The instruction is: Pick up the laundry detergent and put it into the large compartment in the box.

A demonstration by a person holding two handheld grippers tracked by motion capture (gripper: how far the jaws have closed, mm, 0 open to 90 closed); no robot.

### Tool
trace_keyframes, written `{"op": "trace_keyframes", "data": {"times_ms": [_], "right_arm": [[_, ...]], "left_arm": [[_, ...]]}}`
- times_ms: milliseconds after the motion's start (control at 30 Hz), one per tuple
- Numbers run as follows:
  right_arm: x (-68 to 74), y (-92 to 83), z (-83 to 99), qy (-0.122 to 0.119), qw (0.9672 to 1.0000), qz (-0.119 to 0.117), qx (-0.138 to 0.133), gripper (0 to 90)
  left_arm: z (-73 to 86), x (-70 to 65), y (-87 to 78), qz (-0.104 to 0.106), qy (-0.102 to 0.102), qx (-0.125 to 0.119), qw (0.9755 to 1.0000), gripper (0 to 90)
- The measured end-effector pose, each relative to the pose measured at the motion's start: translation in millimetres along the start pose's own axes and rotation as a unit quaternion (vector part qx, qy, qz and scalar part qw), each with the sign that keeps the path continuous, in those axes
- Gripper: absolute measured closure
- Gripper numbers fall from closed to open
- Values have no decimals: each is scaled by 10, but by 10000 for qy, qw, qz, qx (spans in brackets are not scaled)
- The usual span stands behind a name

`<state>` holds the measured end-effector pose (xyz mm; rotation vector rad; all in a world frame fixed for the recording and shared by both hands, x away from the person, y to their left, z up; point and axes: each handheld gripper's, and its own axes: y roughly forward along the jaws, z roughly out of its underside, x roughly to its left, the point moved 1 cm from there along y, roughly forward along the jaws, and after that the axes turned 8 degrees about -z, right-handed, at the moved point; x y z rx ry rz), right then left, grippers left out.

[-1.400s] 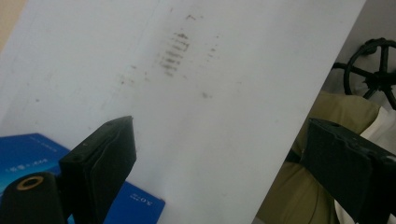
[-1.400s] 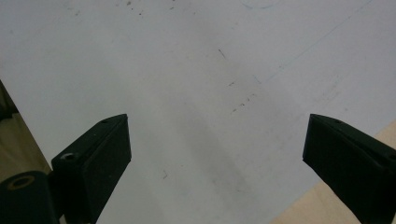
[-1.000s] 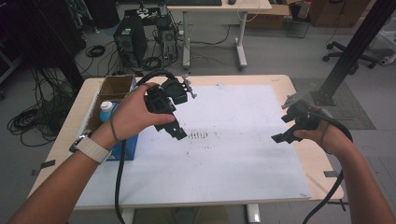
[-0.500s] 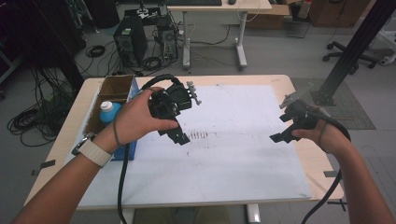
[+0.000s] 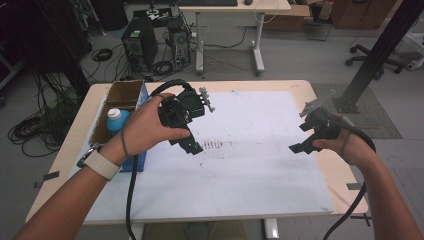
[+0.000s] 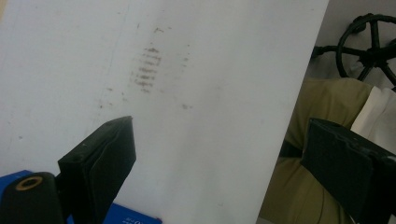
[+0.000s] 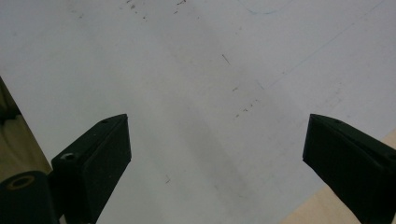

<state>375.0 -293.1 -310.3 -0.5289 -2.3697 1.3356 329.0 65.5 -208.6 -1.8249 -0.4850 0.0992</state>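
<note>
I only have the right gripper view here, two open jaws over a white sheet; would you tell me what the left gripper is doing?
Observer: The left gripper hangs above the white sheet, jaws open, nothing between them.
Operator: Thank you. Is anything on the sheet near it?
Observer: Yes, a patch of dark smudges lies just ahead of its jaws.
Operator: And what else is on the table?
Observer: A cardboard box stands at the table's left edge, with a blue-capped bottle inside it.
</note>
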Motion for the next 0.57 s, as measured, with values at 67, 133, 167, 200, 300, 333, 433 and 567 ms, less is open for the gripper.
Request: {"op": "trace_keyframes", "data": {"times_ms": [67, 133, 167, 200, 300, 333, 433, 567], "right_arm": [[3, 1, 4, 8, 10000, -3, 7, 78], [3, 1, 7, 10, 10000, -3, 2, 78], [3, 1, 9, 10, 10000, -2, 1, 78], [5, 1, 11, 11, 10000, 0, -2, 78], [5, 3, 18, 20, 10000, 3, -1, 78], [5, 4, 20, 23, 10000, 2, -3, 78], [8, 2, 23, 24, 10000, 5, -2, 78], [16, -7, 25, 29, 10000, 14, -18, 78]], "left_arm": [[3, 5, -2, -6, 14, -11, 10000, 102], [6, 6, -3, -10, 6, -13, 10000, 102], [8, 8, -2, -8, -7, -24, 10000, 102], [9, 10, -1, -6, -6, -18, 10000, 102], [11, 14, -2, -3, -16, -19, 10000, 102], [11, 15, -2, -3, -16, -26, 10000, 103], [11, 12, -3, -2, -19, -35, 10000, 103], [14, 12, -6, 3, -24, -45, 10000, 103]]}}
